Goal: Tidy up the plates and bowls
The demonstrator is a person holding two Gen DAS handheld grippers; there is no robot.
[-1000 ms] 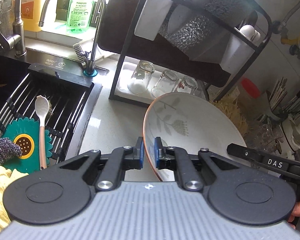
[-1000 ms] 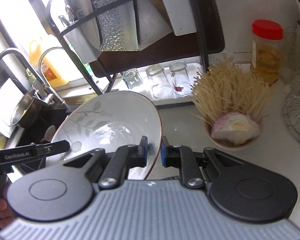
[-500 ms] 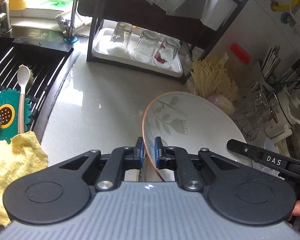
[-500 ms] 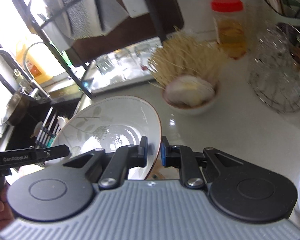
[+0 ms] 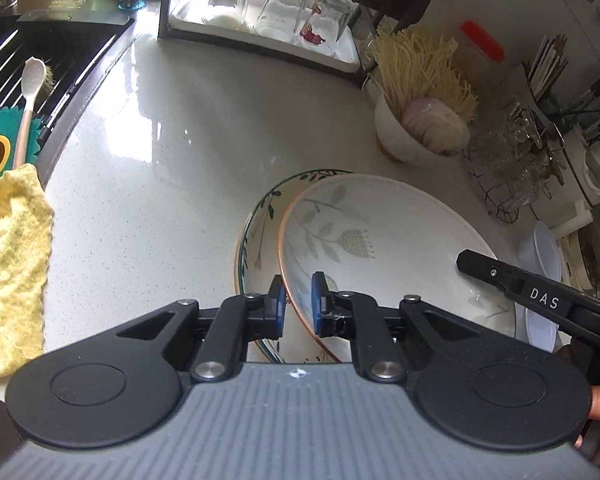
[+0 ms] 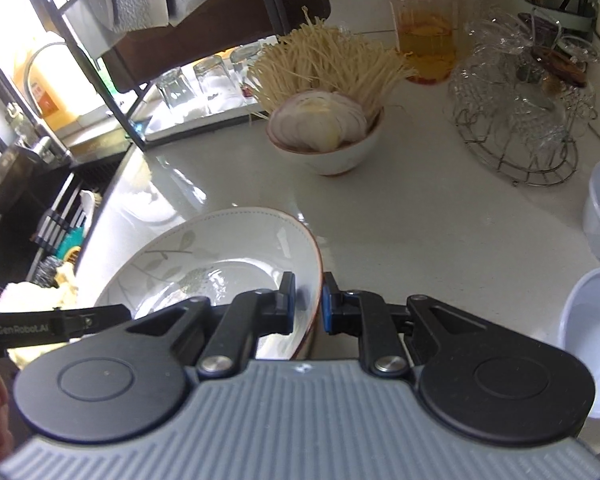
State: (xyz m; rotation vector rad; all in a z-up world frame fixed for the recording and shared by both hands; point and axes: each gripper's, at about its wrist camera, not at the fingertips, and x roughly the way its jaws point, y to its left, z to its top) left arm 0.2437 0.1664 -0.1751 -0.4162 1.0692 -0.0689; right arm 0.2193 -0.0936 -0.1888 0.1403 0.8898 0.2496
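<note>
A white leaf-patterned plate (image 5: 388, 240) with a copper rim is held by both grippers, just above or on a green-vine bowl (image 5: 256, 240) on the counter. My left gripper (image 5: 298, 300) straddles the plate's left rim; its jaws look slightly wider than the rim. My right gripper (image 6: 308, 300) straddles the plate's (image 6: 220, 256) right rim the same way. The right gripper's body shows in the left wrist view (image 5: 540, 300). Whether the plate rests fully in the bowl is hidden.
A bowl of noodles and sliced onion (image 5: 420, 128) stands behind. A dish rack tray with upturned glasses (image 5: 276, 12) is at the back. The sink (image 5: 28, 64) and a yellow cloth (image 5: 8, 260) are left. White bowls (image 6: 592, 340) and a wire basket (image 6: 520, 120) are right.
Both grippers have carried the plate down and rightward from in front of the rack to over the vine bowl on the counter. The jaws look slightly wider than before.
</note>
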